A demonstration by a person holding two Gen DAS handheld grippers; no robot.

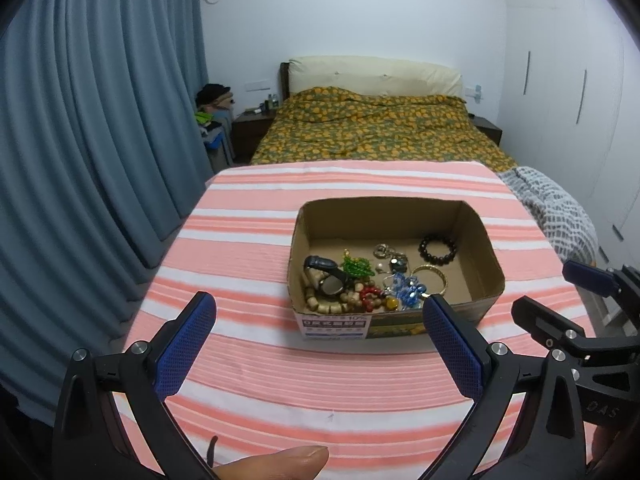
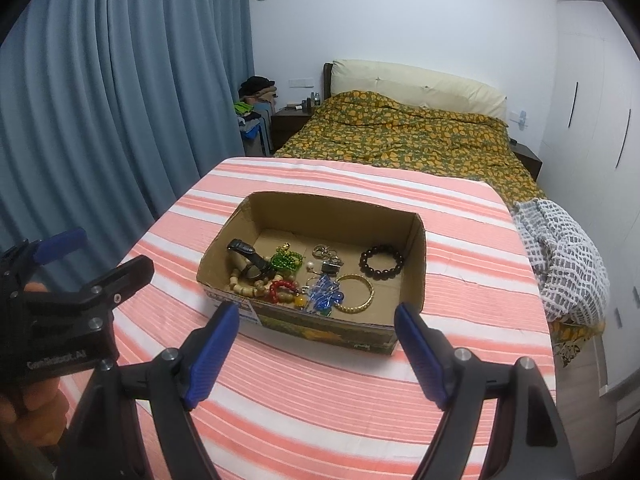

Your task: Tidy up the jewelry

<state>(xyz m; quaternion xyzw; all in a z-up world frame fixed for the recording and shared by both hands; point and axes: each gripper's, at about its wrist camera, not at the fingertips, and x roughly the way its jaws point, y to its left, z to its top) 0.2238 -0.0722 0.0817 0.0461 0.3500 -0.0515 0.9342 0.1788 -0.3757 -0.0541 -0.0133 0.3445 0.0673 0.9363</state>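
An open cardboard box [image 1: 480, 240] [image 2: 416, 248] stands on the pink-and-white striped table [image 1: 248, 248] [image 2: 304, 392]. Inside lie a dark bead bracelet [image 1: 438, 249] [image 2: 382, 261], a gold bangle [image 1: 434, 276] [image 2: 356, 294], a black watch [image 1: 328, 276] [image 2: 250, 258], green beads [image 1: 356, 266] [image 2: 286, 260], red beads [image 1: 370, 294] [image 2: 280, 289], wooden beads [image 1: 316, 300] [image 2: 244, 286], blue crystals [image 1: 408, 292] [image 2: 326, 294] and silver pieces [image 1: 390, 256] [image 2: 326, 256]. My left gripper [image 1: 320, 320] is open and empty in front of the box. My right gripper [image 2: 316, 320] is open and empty, also just short of it.
A bed with a yellow-green cover [image 1: 376, 128] [image 2: 408, 140] lies beyond the table. Blue curtains [image 1: 100, 120] [image 2: 120, 100] hang at the left. A grey checked blanket [image 1: 556, 208] [image 2: 568, 256] lies at the table's right. White wardrobes [image 1: 560, 80] stand at the right.
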